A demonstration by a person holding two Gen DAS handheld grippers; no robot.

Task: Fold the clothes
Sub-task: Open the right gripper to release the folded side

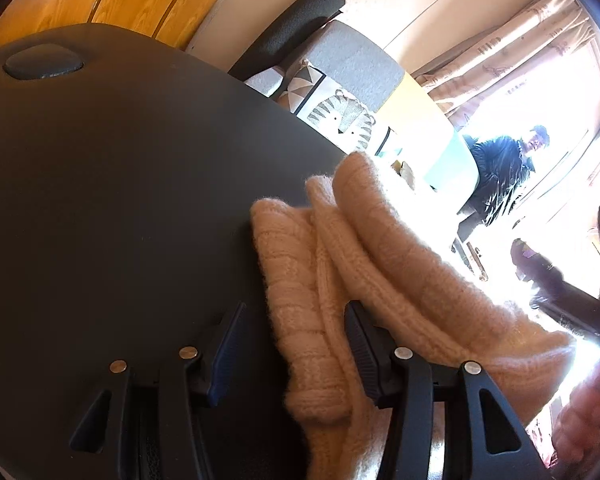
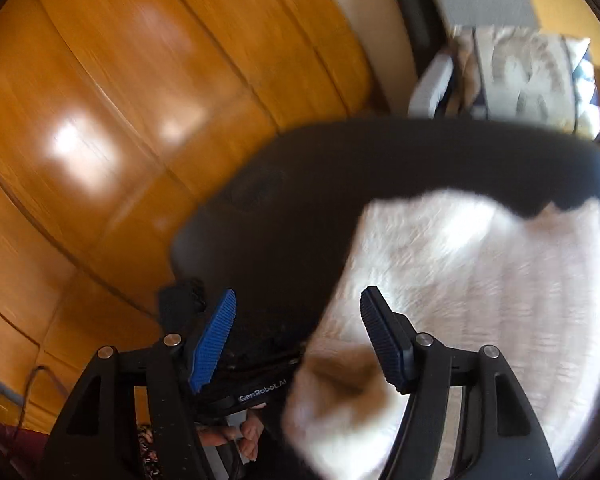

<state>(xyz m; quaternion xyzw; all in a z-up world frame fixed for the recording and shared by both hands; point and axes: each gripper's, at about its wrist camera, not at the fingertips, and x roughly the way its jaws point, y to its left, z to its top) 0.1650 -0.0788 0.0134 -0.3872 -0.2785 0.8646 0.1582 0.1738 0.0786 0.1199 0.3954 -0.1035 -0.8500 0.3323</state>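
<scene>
Left gripper [image 1: 294, 340] stands half-wide over the dark table [image 1: 120, 200], a fold of cream knit sweater [image 1: 340, 280] between its pads, unpinched; right gripper [image 2: 298, 340] gapes wide above the sweater at the table's edge

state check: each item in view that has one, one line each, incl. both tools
knit sweater: bunched in thick folds on the dark table, partly folded
left tool: jaws part open, a fold of sweater between them, grip unclear
right tool: open, nothing gripped, over the sweater's edge
</scene>
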